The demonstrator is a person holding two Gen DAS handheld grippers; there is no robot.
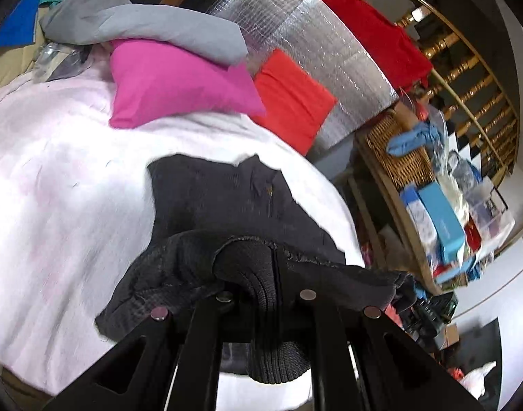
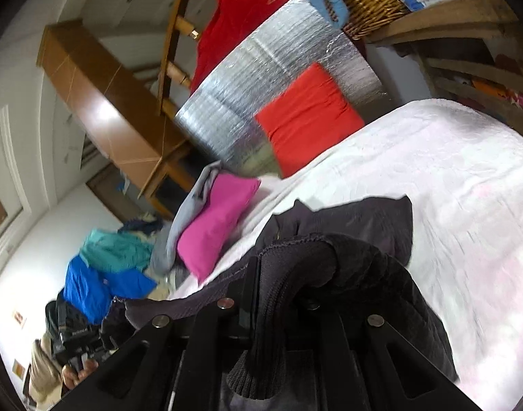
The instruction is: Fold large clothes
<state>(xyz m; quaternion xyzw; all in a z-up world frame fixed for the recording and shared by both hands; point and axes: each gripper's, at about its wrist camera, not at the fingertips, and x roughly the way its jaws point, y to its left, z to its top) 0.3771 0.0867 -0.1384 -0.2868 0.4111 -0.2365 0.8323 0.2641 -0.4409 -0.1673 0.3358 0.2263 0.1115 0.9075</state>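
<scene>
A large black jacket (image 1: 227,202) lies on the bed's pale pink cover (image 1: 56,178). My left gripper (image 1: 266,294) is shut on its ribbed hem, which drapes over the fingers and hangs down between them. The same jacket shows in the right wrist view (image 2: 364,226). My right gripper (image 2: 268,304) is shut on another part of the ribbed edge, with quilted fabric bunched over the right finger. Both fingertips are hidden by cloth. The far part of the jacket rests flat on the bed.
A pink pillow (image 1: 179,85), an orange pillow (image 1: 292,96) and a grey pillow (image 1: 152,27) lie at the bed's head against a silver foil panel (image 1: 313,44). A wooden shelf with a wicker basket (image 1: 395,150) and boxes stands beside the bed. Blue and teal clothes (image 2: 104,267) are piled nearby.
</scene>
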